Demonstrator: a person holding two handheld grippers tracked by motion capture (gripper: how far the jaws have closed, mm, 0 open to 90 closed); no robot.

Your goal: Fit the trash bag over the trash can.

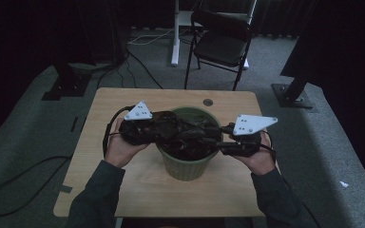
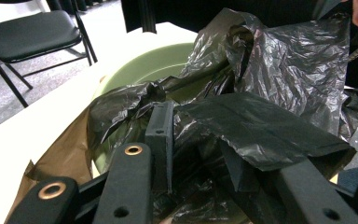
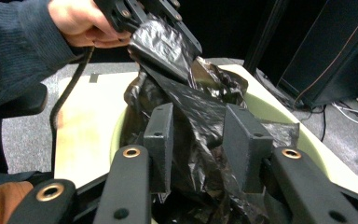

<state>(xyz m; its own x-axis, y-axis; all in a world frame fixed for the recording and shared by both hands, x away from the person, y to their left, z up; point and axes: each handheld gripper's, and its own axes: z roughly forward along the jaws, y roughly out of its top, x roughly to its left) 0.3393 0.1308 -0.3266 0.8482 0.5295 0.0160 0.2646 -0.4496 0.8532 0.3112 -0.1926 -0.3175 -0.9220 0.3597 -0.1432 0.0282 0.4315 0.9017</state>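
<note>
A pale green bin stands mid-table with a crumpled black plastic bag in its mouth. My left gripper reaches over the rim from the left and my right gripper from the right. In the left gripper view the jaws stand wide. The left pad is bare, and a fold of the bag hides the right one. In the right gripper view the open jaws straddle a strand of bag without pressing it. That strand rises to the left gripper above the bin.
The wooden table has bare room in front of and behind the bin. A black folding chair stands beyond the far edge, with a white post and cables on the grey floor. Dark stands flank the table.
</note>
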